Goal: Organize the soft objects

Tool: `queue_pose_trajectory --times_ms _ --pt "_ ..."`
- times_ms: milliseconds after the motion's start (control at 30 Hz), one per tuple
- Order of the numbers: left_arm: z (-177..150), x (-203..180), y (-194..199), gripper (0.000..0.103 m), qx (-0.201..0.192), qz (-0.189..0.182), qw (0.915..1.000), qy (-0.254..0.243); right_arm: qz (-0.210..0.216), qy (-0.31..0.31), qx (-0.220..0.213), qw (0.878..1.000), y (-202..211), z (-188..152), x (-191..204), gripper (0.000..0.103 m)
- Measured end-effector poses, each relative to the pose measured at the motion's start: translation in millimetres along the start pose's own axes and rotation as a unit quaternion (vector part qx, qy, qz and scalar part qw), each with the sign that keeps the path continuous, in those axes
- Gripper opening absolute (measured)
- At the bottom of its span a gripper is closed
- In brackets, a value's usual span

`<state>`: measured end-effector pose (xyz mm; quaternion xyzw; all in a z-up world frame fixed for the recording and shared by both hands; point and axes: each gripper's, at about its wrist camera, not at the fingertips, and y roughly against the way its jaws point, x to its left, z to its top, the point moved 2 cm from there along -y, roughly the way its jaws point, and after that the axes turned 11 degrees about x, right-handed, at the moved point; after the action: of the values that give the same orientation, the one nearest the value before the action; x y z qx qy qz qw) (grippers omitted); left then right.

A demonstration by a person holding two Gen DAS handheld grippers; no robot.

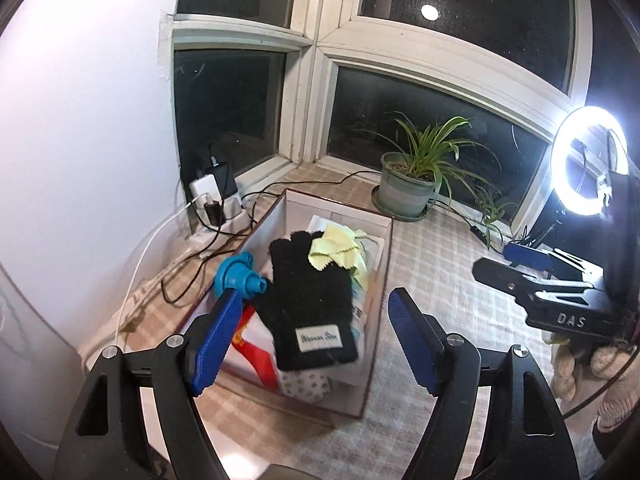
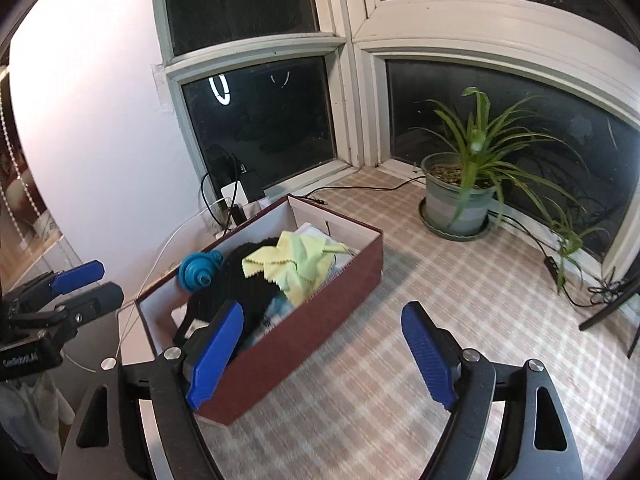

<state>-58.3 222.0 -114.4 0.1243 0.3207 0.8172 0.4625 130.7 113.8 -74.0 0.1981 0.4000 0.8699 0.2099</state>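
Two handheld grippers with blue ribbed pads: left gripper (image 1: 316, 340) and right gripper (image 2: 322, 354), both spread wide, nothing between the pads. One open maroon cardboard box (image 2: 320, 312) on the checked tablecloth (image 2: 460, 320), holding one black knitted glove (image 1: 310, 300) with a white label, one pale yellow-green cloth (image 1: 340, 254) lying across its fingers, one blue plastic nozzle-shaped piece (image 1: 236, 274) at the box's left wall, plus printed fabrics beneath. Beyond: one potted green plant (image 2: 460, 196), one lit ring lamp (image 1: 586, 162), chargers with cables (image 1: 216, 204) against the window.
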Motion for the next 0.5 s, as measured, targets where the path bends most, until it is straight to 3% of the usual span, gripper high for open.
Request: queue_pose_trajectory --times_ms 500 --pt "-45.2 -56.3 45.9 0.076 -0.014 0.03 0.9991 0.028 0.006 0.012 -0.016 1.0 76.5 -69.9 -22.1 0.084"
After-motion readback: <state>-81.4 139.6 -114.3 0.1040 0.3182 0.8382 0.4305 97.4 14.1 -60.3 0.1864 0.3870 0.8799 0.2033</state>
